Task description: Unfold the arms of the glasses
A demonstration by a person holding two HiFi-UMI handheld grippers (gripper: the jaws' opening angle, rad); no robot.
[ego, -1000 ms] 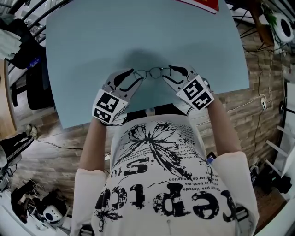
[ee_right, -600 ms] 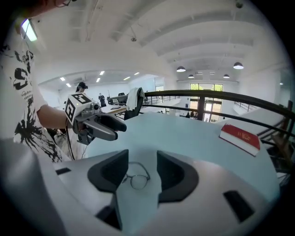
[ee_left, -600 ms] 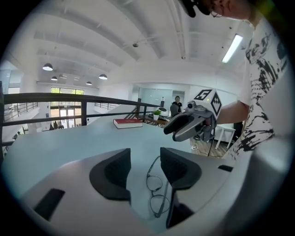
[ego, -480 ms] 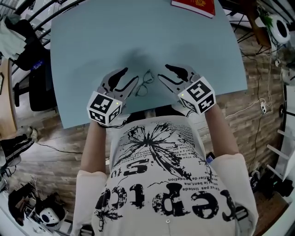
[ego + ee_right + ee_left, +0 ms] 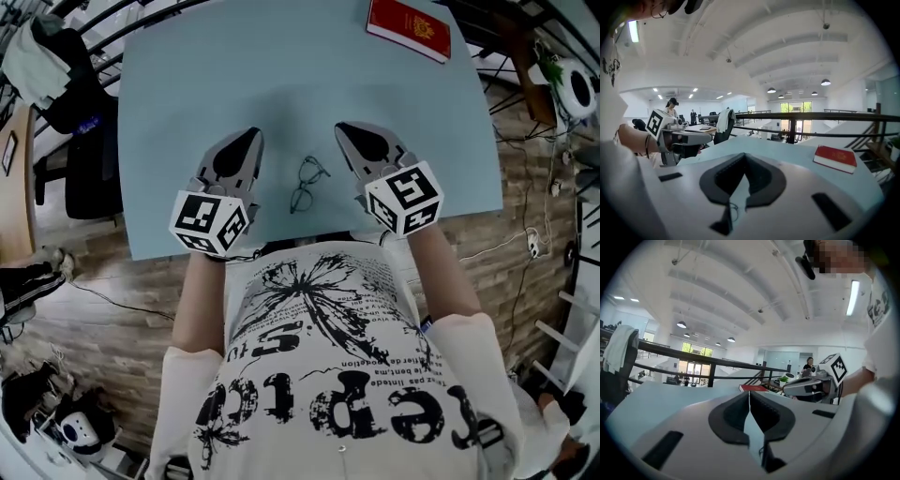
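Note:
A pair of thin dark-framed glasses (image 5: pixel 306 185) lies on the pale blue table (image 5: pixel 187 84), free of both grippers. My left gripper (image 5: pixel 251 135) hovers to their left and my right gripper (image 5: pixel 342 127) to their right, both raised above the tabletop. Both have just been closing, with nothing between the jaws. In the left gripper view the left gripper (image 5: pixel 749 393) has its dark pads meeting at the tip, and the right gripper (image 5: pixel 806 386) shows beyond. In the right gripper view the right gripper (image 5: pixel 744 155) is likewise shut, with the left gripper (image 5: pixel 679 138) off to the side.
A red book (image 5: pixel 409 28) lies at the table's far right corner, also seen as the red book (image 5: pixel 836 159). A dark chair draped with clothes (image 5: pixel 52 70) stands left of the table. Black railings run behind the far edge.
A second ago both grippers held the glasses between them by the ends. They let go, the glasses came to lie on the table, and both grippers rose and shut.

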